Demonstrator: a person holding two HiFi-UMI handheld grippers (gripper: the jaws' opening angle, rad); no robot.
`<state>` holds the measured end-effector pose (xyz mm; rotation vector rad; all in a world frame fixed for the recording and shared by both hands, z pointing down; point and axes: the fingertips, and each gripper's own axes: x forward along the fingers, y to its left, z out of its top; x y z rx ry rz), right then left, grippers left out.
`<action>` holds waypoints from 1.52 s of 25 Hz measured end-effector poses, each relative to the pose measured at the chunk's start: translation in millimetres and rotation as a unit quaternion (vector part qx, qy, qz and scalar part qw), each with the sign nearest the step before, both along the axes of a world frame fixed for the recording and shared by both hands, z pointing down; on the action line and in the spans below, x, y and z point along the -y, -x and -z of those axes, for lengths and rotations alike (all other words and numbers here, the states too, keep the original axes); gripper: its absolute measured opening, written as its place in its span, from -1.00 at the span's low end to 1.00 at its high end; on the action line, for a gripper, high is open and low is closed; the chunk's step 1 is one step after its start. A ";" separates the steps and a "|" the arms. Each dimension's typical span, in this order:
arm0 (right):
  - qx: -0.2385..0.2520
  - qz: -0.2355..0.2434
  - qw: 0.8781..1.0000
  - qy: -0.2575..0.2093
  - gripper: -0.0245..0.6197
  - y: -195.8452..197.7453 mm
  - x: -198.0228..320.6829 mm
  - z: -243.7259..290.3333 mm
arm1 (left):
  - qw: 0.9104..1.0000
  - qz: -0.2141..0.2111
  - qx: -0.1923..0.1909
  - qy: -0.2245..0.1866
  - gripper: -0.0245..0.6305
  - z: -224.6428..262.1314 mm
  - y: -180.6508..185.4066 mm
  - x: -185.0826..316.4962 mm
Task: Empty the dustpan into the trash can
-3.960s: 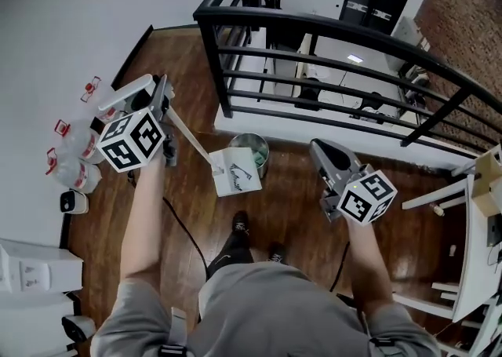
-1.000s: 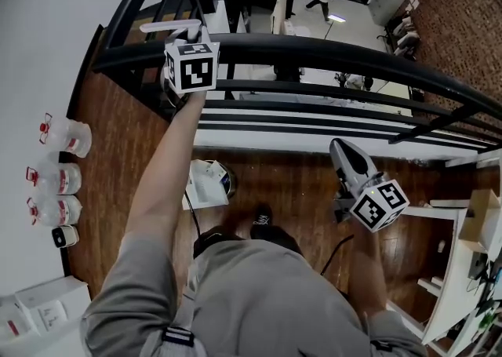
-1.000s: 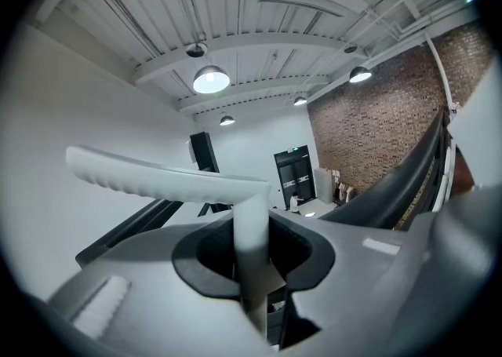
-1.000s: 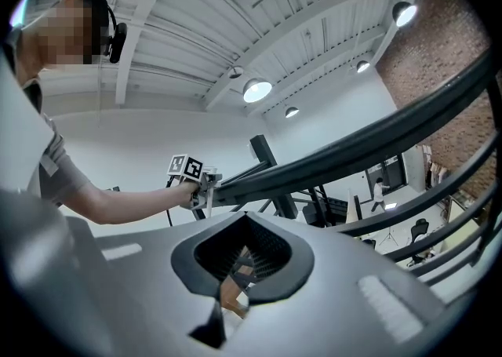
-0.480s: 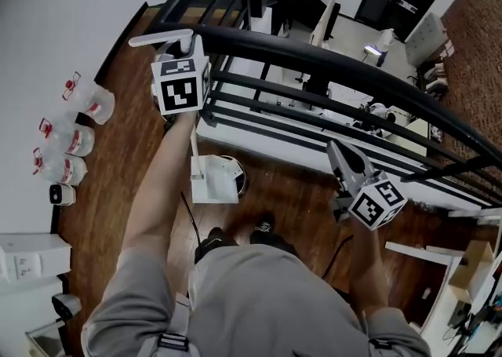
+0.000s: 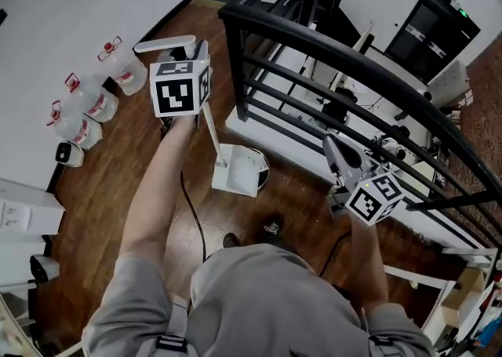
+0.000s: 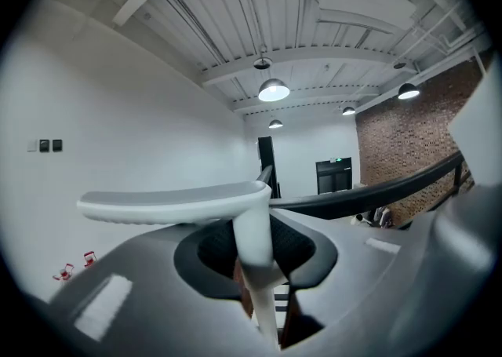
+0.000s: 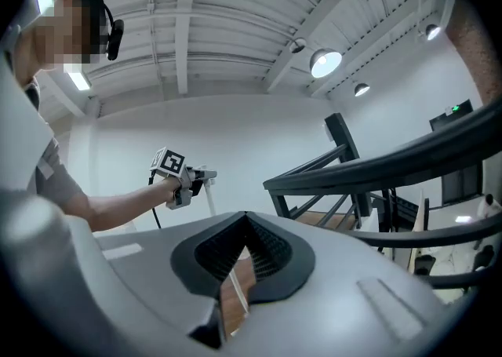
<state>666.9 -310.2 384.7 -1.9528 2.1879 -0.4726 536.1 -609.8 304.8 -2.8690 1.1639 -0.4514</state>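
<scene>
Two grippers: left gripper (image 6: pixel 182 56) clamps the dustpan handle (image 6: pixel 210 132), its jaws just easing wider; right gripper (image 6: pixel 336 151) is closed on nothing, at the right.
Task thing: dustpan (image 6: pixel 238 173) hangs over the trash can (image 6: pixel 265 169), near the railing (image 6: pixel 329 41).
Done: pan is at the can.
Left: probably tipping it out; contents not visible.

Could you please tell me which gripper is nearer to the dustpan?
Left. The left gripper holds the dustpan by its handle, jaws just opening slightly around it; the right gripper hangs apart by the railing.
</scene>
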 end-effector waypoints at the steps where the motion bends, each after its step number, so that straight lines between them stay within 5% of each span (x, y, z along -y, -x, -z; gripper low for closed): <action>1: -0.002 0.003 1.000 0.001 -0.92 12.6 1.2 1.0 | 1.000 0.000 -0.003 0.002 -0.68 0.1 11.8 -1.1; 10: -0.011 -0.022 1.000 0.008 -0.92 77.6 -21.9 5.5 | 1.000 -0.025 -0.008 -0.013 -0.68 8.0 61.0 -14.1; 16: -0.009 -0.038 0.999 0.008 -0.92 76.0 -49.2 1.5 | 0.998 -0.042 0.005 -0.041 -0.68 18.0 44.4 -34.7; 21: -0.013 -0.026 1.000 -0.002 -0.92 57.0 -59.2 10.1 | 0.999 -0.016 0.015 -0.041 -0.68 22.1 57.2 -43.2; 27: -0.020 0.029 0.999 -0.012 -0.92 66.1 -33.4 23.9 | 0.998 0.042 0.011 -0.053 -0.68 42.3 116.5 -37.4; 38: -0.018 0.183 0.983 -0.018 -0.92 163.5 29.8 26.5 | 0.985 0.157 -0.017 -0.069 -0.68 54.4 274.5 -47.3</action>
